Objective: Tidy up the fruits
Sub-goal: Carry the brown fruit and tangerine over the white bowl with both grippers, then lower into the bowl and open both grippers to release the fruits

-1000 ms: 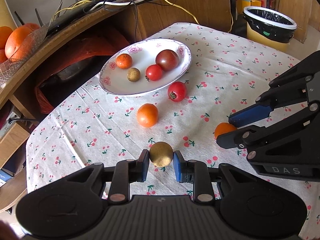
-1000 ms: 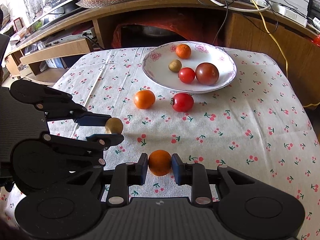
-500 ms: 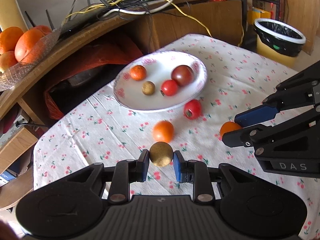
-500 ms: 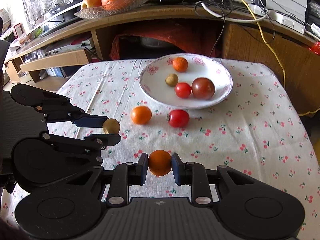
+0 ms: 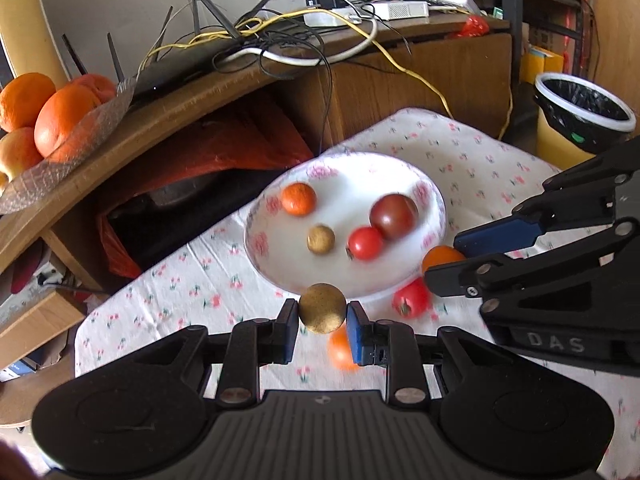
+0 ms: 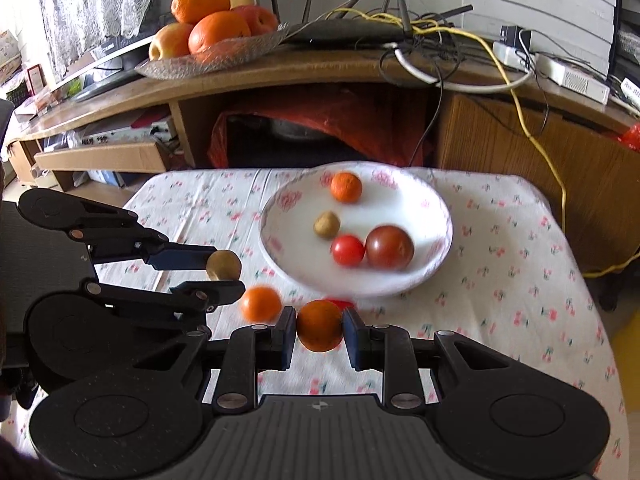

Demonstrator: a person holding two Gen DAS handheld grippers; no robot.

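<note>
Two small round fruits, light, firm, roll-prone: left gripper (image 5: pixel 322 316) clamps the brown fruit (image 5: pixel 322 307) across its middle, right gripper (image 6: pixel 319 332) the orange fruit (image 6: pixel 319 325), near the plate (image 6: pixel 434 266).

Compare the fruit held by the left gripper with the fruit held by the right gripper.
The brown fruit in the left gripper is dull tan and speckled; the orange fruit in the right gripper is bright orange and smooth. The brown fruit looks a little smaller than the orange one. Both are round, clamped between shut pads, and lifted off the tablecloth near the plate.
</note>
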